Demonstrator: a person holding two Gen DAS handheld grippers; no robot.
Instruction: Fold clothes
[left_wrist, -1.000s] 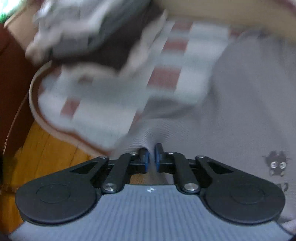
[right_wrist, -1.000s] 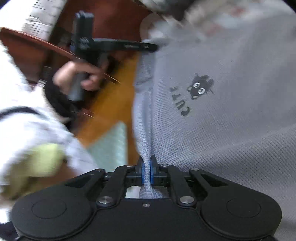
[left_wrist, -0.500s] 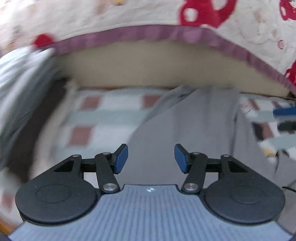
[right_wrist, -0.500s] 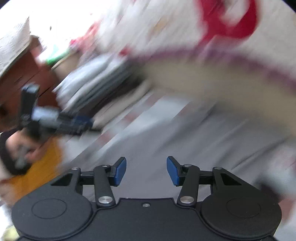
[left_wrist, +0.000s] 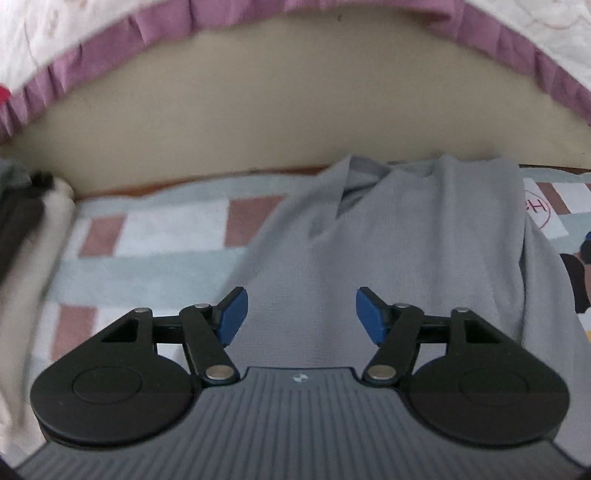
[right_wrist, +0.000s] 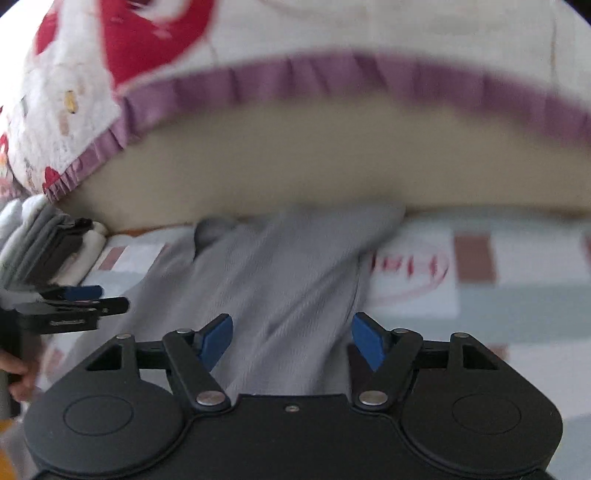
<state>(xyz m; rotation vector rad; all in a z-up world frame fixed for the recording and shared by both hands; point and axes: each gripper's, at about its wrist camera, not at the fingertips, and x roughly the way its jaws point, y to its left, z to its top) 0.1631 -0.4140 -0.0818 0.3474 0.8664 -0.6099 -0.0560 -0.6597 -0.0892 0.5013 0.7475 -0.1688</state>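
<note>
Lying underneath everything: a checked mat (left_wrist: 155, 266) in pale blue, white and dusty red. Spreading across it from near to far, a grey garment (left_wrist: 406, 258), rumpled, its far edge bunching against a beige mattress side (left_wrist: 258, 122). Hanging above that, a white bedcover with a purple frill (right_wrist: 332, 77). Stacking at far left, folded clothes (right_wrist: 48, 243). Opening over the grey cloth, left gripper (left_wrist: 298, 319) and right gripper (right_wrist: 291, 341), pinching nothing.
</note>
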